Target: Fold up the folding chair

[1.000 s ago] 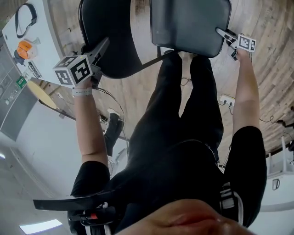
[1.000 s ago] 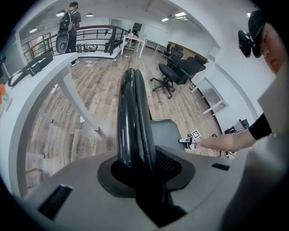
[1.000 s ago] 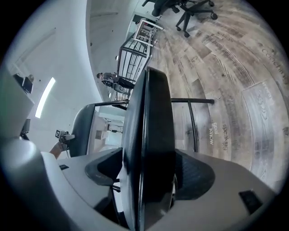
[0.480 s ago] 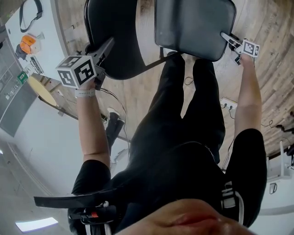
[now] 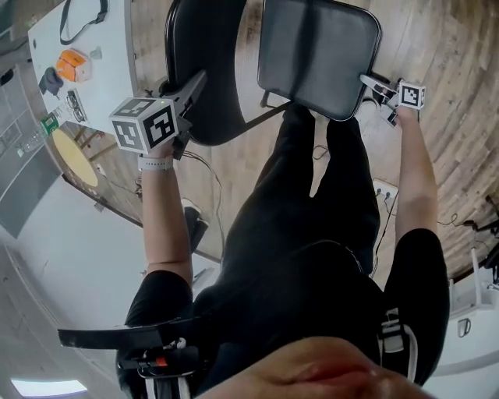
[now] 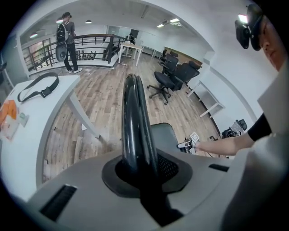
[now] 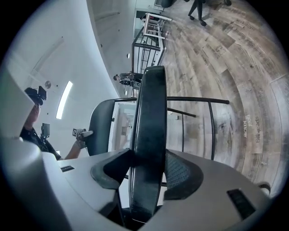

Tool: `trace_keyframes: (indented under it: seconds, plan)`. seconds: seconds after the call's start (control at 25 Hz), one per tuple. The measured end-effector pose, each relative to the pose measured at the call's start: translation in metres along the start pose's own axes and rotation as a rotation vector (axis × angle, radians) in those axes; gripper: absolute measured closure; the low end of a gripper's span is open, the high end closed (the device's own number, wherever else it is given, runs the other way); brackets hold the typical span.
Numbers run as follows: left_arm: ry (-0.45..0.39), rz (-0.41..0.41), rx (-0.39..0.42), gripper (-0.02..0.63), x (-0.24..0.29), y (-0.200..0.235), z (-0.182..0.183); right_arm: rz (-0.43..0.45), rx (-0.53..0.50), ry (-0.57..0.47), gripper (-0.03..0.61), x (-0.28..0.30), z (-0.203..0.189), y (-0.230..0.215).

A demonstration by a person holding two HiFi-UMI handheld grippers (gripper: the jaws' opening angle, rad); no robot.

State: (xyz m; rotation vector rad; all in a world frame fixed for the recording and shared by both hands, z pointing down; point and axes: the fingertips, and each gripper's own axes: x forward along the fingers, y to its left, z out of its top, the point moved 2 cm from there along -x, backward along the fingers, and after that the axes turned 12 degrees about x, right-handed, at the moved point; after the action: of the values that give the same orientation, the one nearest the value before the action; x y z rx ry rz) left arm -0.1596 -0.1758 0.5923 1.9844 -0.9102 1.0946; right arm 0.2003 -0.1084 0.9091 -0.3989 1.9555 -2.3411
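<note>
Head view: we're mid-fold, L gripper (image 5: 189,84) closing on chair backrest (image 5: 218,47), R gripper (image 5: 371,82) closing on seat (image 5: 320,47); next prob needs seat swung toward backrest.

Head view: backrest (image 5: 212,70) of the folding chair (image 5: 261,115) at left, seat (image 5: 320,47) at right, both over the plank floor (image 5: 444,93). Near side of the chair, the wearer's legs (image 5: 312,195). Left of the backrest, a table (image 5: 113,54); on it a strap (image 5: 82,19) at the far end and an orange object (image 5: 74,64) nearer. On the floor right of the legs, a power strip (image 5: 383,189). Left gripper view: office chairs (image 6: 174,74) beyond the backrest, a railing (image 6: 92,45) farther back at left, a person (image 6: 67,40) beside it.
</note>
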Motion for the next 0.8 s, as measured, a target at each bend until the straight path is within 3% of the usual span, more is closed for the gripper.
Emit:
trace_keyframes:
  seconds: [0.32,0.6,0.8]
  plan:
    - [0.045,0.021,0.036,0.555,-0.041,0.0,0.013,0.095,-0.055,0.07,0.402,0.055,-0.021,0.096]
    - [0.042,0.063,0.035,0.557,-0.077,0.031,0.018,0.176,-0.109,0.133,0.465,0.148,-0.033,0.182]
    - [0.038,0.095,0.028,0.558,-0.098,0.054,0.018,0.273,-0.075,0.148,0.509,0.223,-0.044,0.236]
